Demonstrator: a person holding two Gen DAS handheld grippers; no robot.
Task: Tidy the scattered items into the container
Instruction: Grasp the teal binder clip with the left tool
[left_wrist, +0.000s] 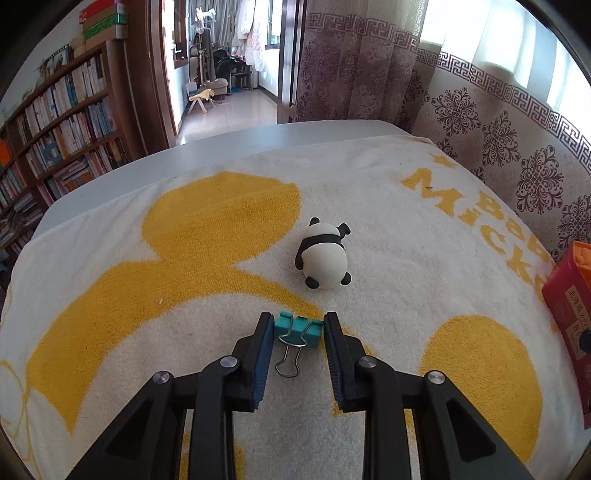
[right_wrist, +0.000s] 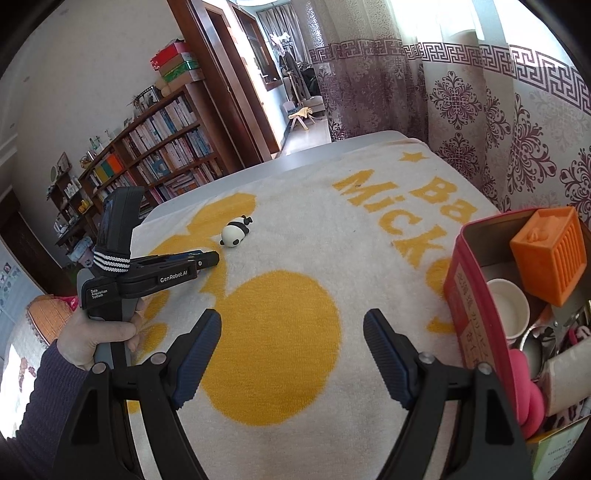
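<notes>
- The teal binder clip lies on the towel, its wire handles pointing back toward the camera
- The left gripper is clenched on the clip, one pad against each end of it
- Just beyond it a panda figurine lies on its side on the same towel
- The red container sits at the towel's right edge, already holding an orange cube and a white cup
- The right gripper hangs released over the towel, nothing between its fingers
</notes>
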